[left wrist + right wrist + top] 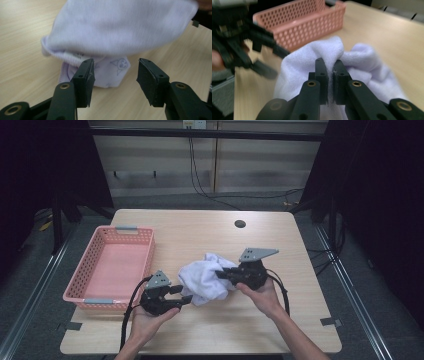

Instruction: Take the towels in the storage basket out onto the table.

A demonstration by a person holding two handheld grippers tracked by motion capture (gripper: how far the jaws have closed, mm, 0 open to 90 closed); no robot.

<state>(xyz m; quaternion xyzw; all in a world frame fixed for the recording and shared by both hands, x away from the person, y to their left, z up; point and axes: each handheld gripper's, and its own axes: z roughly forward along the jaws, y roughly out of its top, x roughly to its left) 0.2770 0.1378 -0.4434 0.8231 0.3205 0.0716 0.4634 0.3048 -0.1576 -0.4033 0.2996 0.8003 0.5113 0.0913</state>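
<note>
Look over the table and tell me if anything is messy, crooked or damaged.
Nothing looks damaged or spilled. The white cloth lies bunched in a heap on the table, pinched by the right claw. The left claw is open just in front of it. The pink basket sits straight.

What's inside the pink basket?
Nothing that can be seen: the pink basket shows a bare pink floor in the high view. Its near wall hides the strip just behind it. The white cloth lies beside it.

Dim room around a lit wooden table

Far: pale panelled wall, hanging black cables. Grey floor; dark curtains left and right.
</note>
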